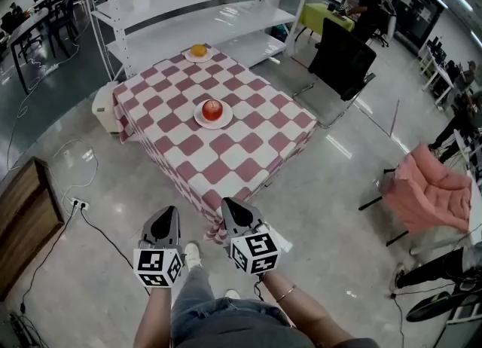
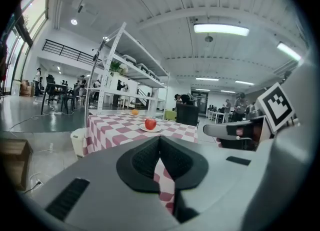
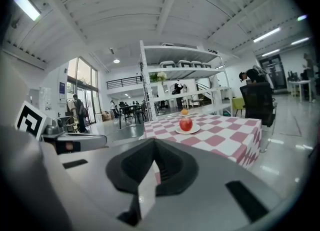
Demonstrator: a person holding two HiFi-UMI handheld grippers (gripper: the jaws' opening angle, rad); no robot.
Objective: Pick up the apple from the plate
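Approach step, I judge: left gripper (image 1: 166, 217) and right gripper (image 1: 228, 209), both pinched shut and empty, hang off the table's (image 1: 226, 166) near corner, so next one must open toward the mid-table apple (image 1: 212, 109).

No words or numbers legible here; left marker cube (image 1: 158, 267) and right marker cube (image 1: 254, 253) show only square patterns, seemingly codes.

You have one table (image 1: 226, 166) ahead, carrying two plates: one plate (image 1: 200, 119) near its middle, another plate (image 1: 187, 57) at its far corner. On them sit one apple (image 1: 212, 109) and one orange (image 1: 198, 50). You hold two grippers: left gripper (image 1: 166, 215), right gripper (image 1: 230, 207). Beyond stand one shelf unit (image 1: 218, 19) and two chairs: black chair (image 1: 343, 60), pink chair (image 1: 429, 192).
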